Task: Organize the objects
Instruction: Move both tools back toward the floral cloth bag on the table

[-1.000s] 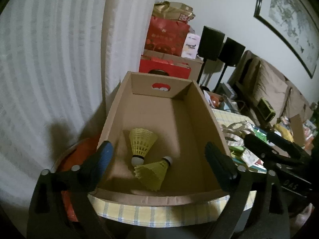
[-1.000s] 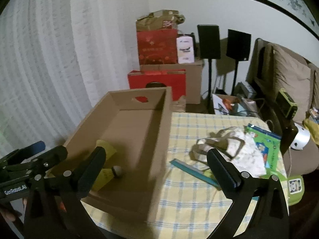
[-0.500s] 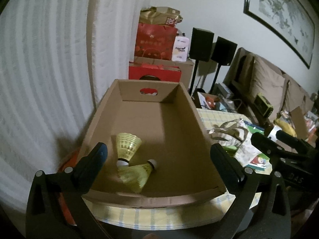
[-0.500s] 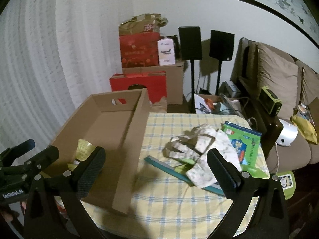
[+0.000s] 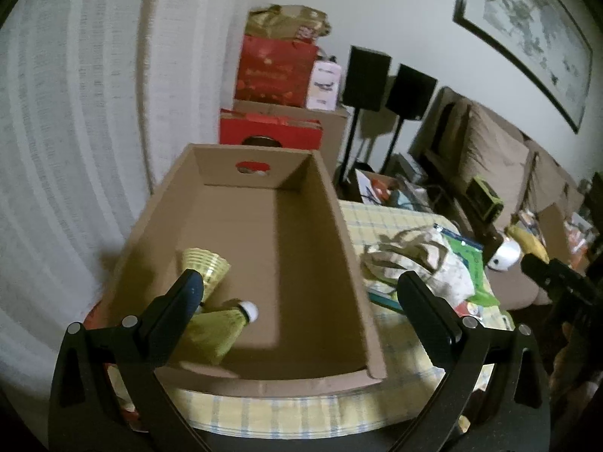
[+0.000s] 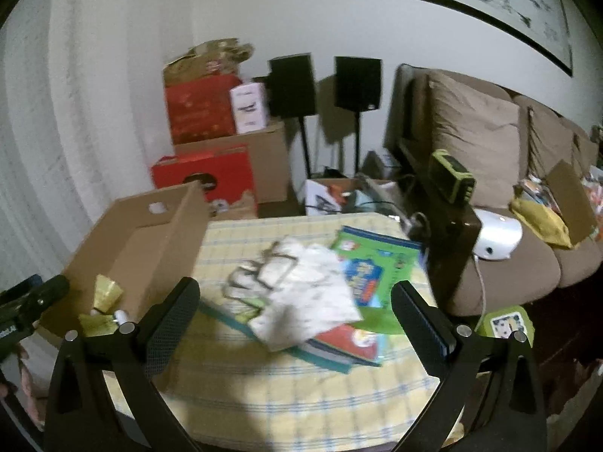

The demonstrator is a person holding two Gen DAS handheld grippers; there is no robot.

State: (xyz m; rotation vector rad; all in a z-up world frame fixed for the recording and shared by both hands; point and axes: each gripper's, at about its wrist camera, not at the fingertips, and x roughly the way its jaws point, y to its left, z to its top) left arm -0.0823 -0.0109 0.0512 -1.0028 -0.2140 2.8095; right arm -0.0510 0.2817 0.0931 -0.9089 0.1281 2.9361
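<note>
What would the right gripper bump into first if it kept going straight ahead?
Probably the white patterned cloth bag lying on the checkered tablecloth. It sits dead center between the open right gripper fingers, atop the picture books. Depth is hard to judge here.

You see two yellow shuttlecocks lying on their sides at the near end of the open cardboard box, touching. On the table's checked cloth beside the box lies a white cloth bag atop colourful picture books.
</note>
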